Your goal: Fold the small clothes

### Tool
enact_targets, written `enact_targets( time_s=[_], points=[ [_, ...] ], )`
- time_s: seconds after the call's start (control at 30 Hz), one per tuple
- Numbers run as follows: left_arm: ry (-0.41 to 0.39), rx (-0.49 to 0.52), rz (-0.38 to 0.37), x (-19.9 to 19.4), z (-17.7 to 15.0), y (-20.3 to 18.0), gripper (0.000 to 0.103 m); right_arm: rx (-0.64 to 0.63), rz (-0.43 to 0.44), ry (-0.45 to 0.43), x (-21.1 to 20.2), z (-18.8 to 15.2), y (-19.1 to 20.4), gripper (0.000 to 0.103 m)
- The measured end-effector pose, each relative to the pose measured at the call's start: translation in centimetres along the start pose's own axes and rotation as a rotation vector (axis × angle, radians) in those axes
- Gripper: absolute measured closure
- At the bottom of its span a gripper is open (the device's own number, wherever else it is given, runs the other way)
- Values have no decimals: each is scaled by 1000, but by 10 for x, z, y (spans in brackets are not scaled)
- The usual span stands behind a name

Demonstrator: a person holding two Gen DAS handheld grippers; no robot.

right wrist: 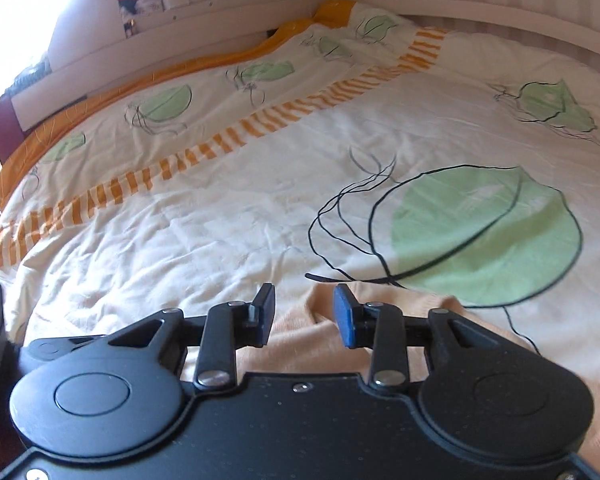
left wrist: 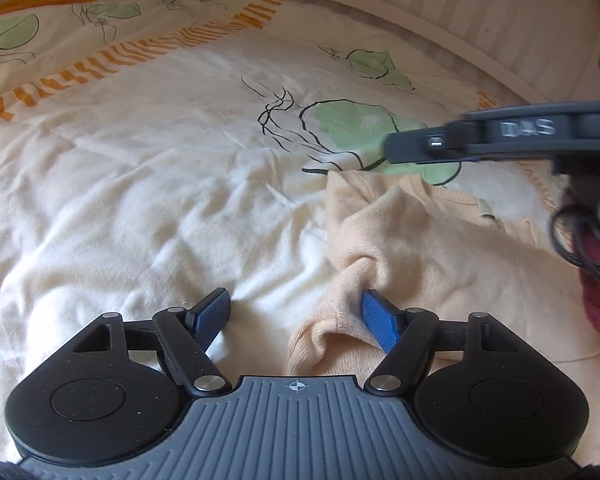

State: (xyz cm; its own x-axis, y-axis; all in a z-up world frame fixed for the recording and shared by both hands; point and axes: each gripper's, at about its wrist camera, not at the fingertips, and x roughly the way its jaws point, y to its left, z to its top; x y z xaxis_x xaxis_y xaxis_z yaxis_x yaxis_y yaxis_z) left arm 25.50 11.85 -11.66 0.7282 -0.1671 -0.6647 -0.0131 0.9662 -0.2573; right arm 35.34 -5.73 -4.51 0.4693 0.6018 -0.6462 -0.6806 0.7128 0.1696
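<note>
The pale peach knitted garment, soft and rumpled, lies on the cream quilted bedspread printed with green leaves and black line-work; it sits toward the right of the left wrist view, its body spreading away to the right and a bunched cuff or hem end pointing back toward the camera; its long axis seems to run from that near bunched end up toward the ribbed neckline, though the far part is hidden.

The left gripper has its fingers spread wide; the right-hand blue finger presses into a gathered fold of the knit, while the other finger rests on bare bedspread, so nothing is pinched yet; the cloth lies to the right of the gap.

The right gripper hovers over the far edge of the same garment, fingers partly apart with only air between them, peach knit directly beneath.

In my judgement the left fingers are the nearer to a graspable fold; a small shift rightward would bring the bunched end between them.
</note>
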Motion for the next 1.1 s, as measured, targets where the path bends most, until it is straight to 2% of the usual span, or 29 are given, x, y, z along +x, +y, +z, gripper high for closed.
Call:
enact_targets(
  time_s=[0.33,0.37,0.4,0.43,0.57,0.9,0.97,1.07,1.1],
  points=[
    [-12,-47,-4,-4,-4,4,32,-106,-12,165,53,-3,10,65],
    [-13,-47,-2,-4,-5,4,32,-104,-6,172,54,-3,9,69],
    [-14,-50,0,-5,-5,4,32,-101,7,170,54,-3,9,93],
    [-15,-53,2,-6,-6,3,32,-100,23,164,53,-2,10,94],
    [-18,-40,20,-6,-8,-1,32,-30,81,125,56,14,9,95],
    [-29,-70,22,-13,-13,0,32,60,45,113,94,39,-7,98],
    [-27,-69,21,-14,-12,-1,32,59,46,105,92,40,-8,85],
    [-28,-46,9,-15,-10,-3,32,58,98,110,77,36,-10,85],
    [-31,-38,-11,-14,-8,-4,32,27,91,119,73,33,-7,79]
  ],
)
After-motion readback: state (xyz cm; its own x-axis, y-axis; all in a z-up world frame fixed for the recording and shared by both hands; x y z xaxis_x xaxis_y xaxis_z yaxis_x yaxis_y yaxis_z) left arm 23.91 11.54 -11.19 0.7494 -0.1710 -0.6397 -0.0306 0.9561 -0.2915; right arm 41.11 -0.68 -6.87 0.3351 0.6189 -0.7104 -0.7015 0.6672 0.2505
